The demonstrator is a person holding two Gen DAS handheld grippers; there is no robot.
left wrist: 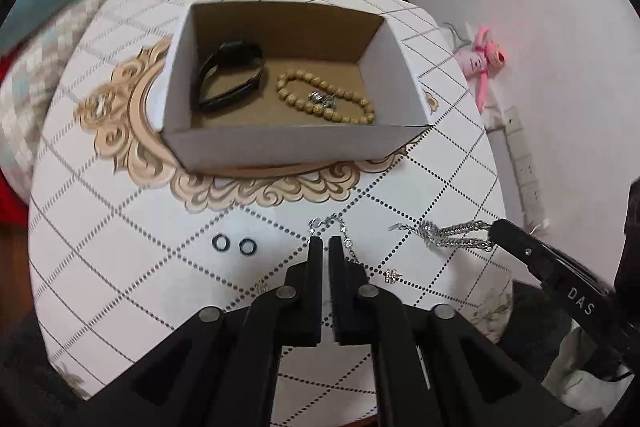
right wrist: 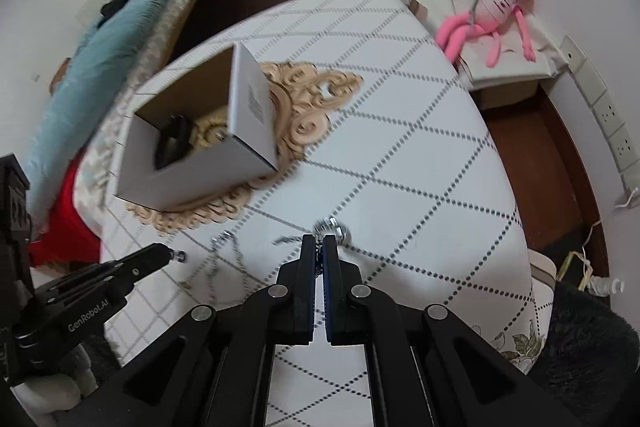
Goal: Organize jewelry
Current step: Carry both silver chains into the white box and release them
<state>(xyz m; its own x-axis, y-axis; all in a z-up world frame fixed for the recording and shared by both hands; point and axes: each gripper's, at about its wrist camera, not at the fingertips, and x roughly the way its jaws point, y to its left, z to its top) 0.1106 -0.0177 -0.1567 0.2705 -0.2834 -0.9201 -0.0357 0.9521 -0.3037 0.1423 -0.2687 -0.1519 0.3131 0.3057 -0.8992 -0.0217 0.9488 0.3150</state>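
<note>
An open cardboard box stands on the table and holds a black band and a beaded bracelet. It also shows in the right wrist view. My left gripper is shut and empty, its tips beside a thin silver chain on the table. My right gripper is shut on a thick silver chain; in the left wrist view that chain hangs bunched from its tips. Two black rings and a small silver earring lie on the table.
The round table has a white checked cloth with a gold ornament. A pink plush toy sits on a white box at the right. A blue blanket lies on a bed at the left. Wall sockets are at the far right.
</note>
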